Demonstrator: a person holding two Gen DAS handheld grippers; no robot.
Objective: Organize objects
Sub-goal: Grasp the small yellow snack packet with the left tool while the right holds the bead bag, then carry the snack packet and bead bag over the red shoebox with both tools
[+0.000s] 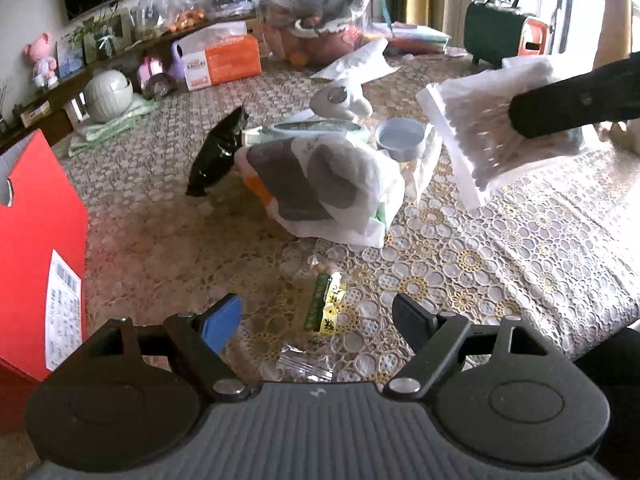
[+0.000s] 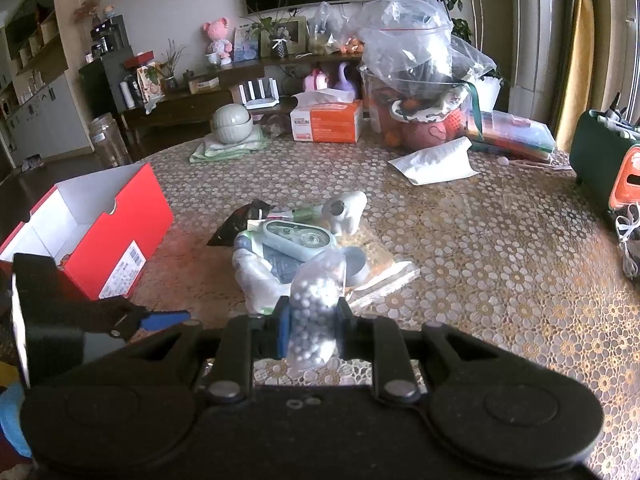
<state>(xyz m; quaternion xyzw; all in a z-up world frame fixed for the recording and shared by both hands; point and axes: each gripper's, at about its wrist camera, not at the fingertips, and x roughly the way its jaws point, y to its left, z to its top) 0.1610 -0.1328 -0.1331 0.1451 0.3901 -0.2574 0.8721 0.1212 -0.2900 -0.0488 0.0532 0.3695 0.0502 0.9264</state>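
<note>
Left claw [image 1: 316, 320] agape over bare tablecloth [image 1: 500, 248], well clear of red box [image 1: 36, 240]

Shoebox [image 2: 100, 232] left of pile [image 2: 288, 248] on table [image 2: 480, 240]

Left wrist view: low over the table [image 1: 500, 240], angled down. Right wrist view: likewise, from farther right. Shared: central clutter, red box [image 2: 120, 232].

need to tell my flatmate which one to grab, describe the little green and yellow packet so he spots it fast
Start at the red box on the table's left edge and look right. The packet lies flat on the lace cloth, alone, nearer than the bagged pile. It is the only green-and-yellow wrapper among clear ones.
</note>
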